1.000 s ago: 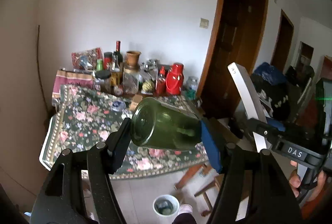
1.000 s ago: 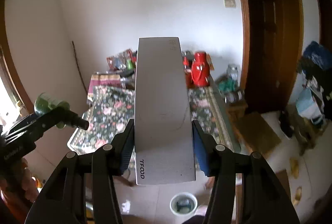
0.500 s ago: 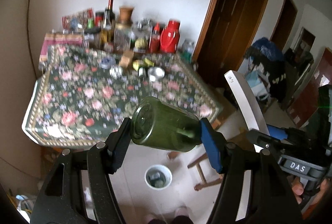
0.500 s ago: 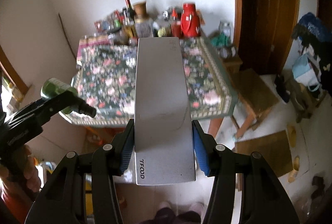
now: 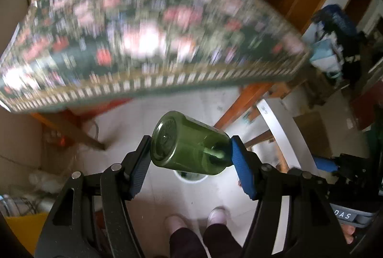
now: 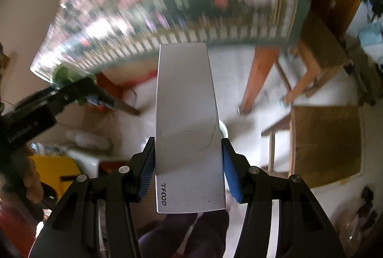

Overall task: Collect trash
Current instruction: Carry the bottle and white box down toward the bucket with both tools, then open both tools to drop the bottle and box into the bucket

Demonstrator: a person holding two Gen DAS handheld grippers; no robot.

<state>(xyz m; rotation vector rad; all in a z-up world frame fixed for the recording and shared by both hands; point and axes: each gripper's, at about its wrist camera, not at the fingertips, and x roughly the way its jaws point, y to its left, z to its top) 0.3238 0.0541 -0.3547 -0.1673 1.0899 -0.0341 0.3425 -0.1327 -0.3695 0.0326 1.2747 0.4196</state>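
Carrying two pieces of trash above a white bin on the floor, a person stands with both shoes just behind it. The left gripper has its fingers clamped on a green glass bottle, held sideways with its base toward the camera, directly over the bin's mouth, which the bottle largely hides. The right gripper pinches a flat silver box lettered "TFOOD" by its long edges; only a sliver of the bin's rim peeks out beside the box. Beyond the bin, the floral-clothed table is smeared by motion blur. The step in hand appears to be the delivery: both items are aloft, neither yet released. The next move likely calls for centring each piece over the bin's narrow mouth before letting go, one at a time, since the long box may catch on the rim.
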